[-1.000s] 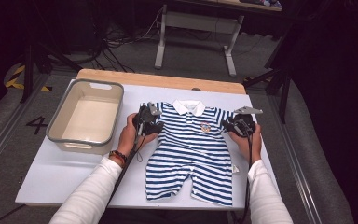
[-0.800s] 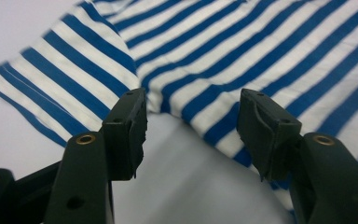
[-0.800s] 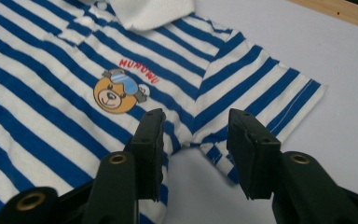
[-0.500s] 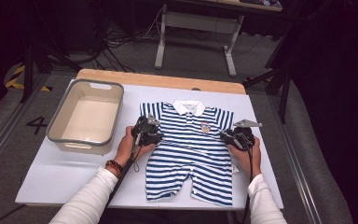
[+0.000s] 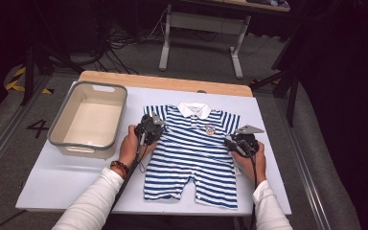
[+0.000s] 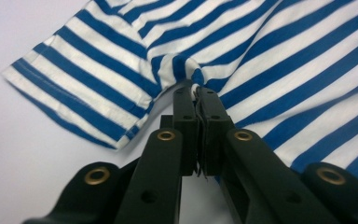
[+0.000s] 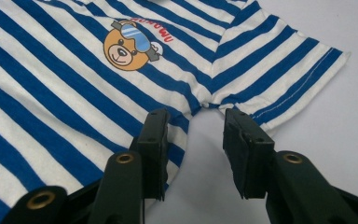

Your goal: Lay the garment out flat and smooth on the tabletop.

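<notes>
- striped romper (image 5: pixel 191 153) flat on white table sheet (image 5: pixel 67 177), collar toward the far edge, legs toward the person, front up.
- blue and white stripes, white collar (image 5: pixel 194 109), bear badge (image 7: pixel 130 44) on the chest.
- left gripper (image 5: pixel 149 129) at the romper's left armpit, where short sleeve (image 6: pixel 74 88) meets the body.
- jaws just closing, now pressed together on a small pinch of striped cloth (image 6: pixel 179 70) at that armpit; fabric puckered up right in front of the tips.
- a few loose threads or a frayed edge visible between the pads in the left gripper view.
- right gripper (image 5: pixel 239 142) at the romper's other armpit, low over the sheet.
- jaws apart there, straddling the notch between sleeve (image 7: pixel 289 74) and side seam; one jaw over the striped body, the other over bare sheet just below the sleeve hem.
- cloth not clamped on that side; cannot tell whether the tips touch fabric.
- grey tub (image 5: pixel 57 139) left of the romper, near but apart from it, on the same sheet.
- wooden board edge (image 5: pixel 124 79) showing beyond the sheet's far side.
- white sleeves (image 5: pixel 91 206) on both forearms, beaded band (image 5: pixel 120 167) on left wrist.
</notes>
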Action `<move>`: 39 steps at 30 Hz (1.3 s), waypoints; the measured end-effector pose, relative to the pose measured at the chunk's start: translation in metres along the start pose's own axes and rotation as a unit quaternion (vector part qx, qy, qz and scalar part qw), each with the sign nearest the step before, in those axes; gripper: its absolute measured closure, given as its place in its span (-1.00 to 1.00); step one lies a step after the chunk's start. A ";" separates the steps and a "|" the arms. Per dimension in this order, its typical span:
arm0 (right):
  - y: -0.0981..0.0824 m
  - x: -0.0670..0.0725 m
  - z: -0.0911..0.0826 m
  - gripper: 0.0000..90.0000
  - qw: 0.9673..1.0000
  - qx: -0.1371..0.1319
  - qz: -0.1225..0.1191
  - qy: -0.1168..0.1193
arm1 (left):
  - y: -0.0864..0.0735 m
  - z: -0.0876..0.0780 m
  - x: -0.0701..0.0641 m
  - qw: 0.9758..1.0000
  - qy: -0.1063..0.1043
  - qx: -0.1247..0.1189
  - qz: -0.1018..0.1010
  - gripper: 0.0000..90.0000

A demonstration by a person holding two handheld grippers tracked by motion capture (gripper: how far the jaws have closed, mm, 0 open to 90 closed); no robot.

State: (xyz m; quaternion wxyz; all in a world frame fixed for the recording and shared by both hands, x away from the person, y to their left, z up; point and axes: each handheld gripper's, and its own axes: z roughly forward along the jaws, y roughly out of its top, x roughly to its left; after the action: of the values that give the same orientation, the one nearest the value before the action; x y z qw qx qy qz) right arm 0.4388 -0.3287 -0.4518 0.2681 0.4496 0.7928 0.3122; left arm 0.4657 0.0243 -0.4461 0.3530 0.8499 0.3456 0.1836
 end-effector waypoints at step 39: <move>-0.050 0.036 -0.062 0.75 0.998 0.006 0.008 0.069 | -0.088 -0.079 -0.066 0.981 -0.167 0.018 0.093 0.44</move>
State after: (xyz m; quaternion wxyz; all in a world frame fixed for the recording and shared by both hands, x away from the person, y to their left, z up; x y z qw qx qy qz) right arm 0.3513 -0.3332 -0.4530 0.2076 0.4352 0.8075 0.3397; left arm 0.3364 0.0593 -0.4606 0.3720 0.9031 0.2045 0.0646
